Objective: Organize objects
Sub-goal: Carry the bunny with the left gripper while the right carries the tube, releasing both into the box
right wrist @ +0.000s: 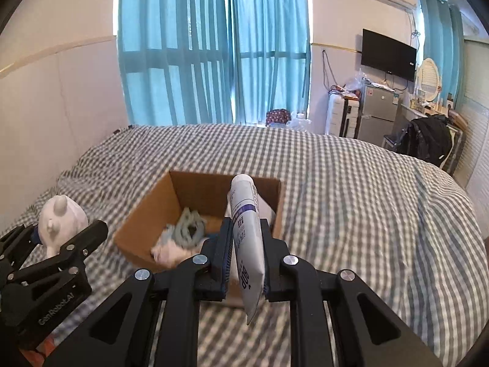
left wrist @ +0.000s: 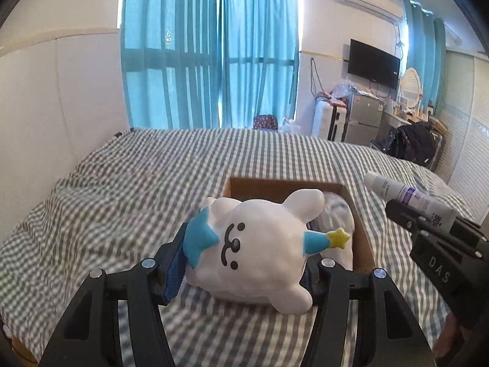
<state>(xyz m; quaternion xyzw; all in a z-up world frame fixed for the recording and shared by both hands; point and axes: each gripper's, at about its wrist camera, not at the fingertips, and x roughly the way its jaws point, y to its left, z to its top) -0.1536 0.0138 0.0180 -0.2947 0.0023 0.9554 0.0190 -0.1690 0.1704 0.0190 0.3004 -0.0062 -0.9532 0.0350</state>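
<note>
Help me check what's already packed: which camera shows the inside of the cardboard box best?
The right wrist view: the cardboard box opens toward it, showing grey and white soft items on its floor. In the left wrist view the white toy held by the left gripper blocks most of the box.

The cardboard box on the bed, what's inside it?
The cardboard box holds a grey-blue coiled thing on crumpled white stuff. The tube in the right gripper hides the box's right side, so anything there is unseen.
</note>
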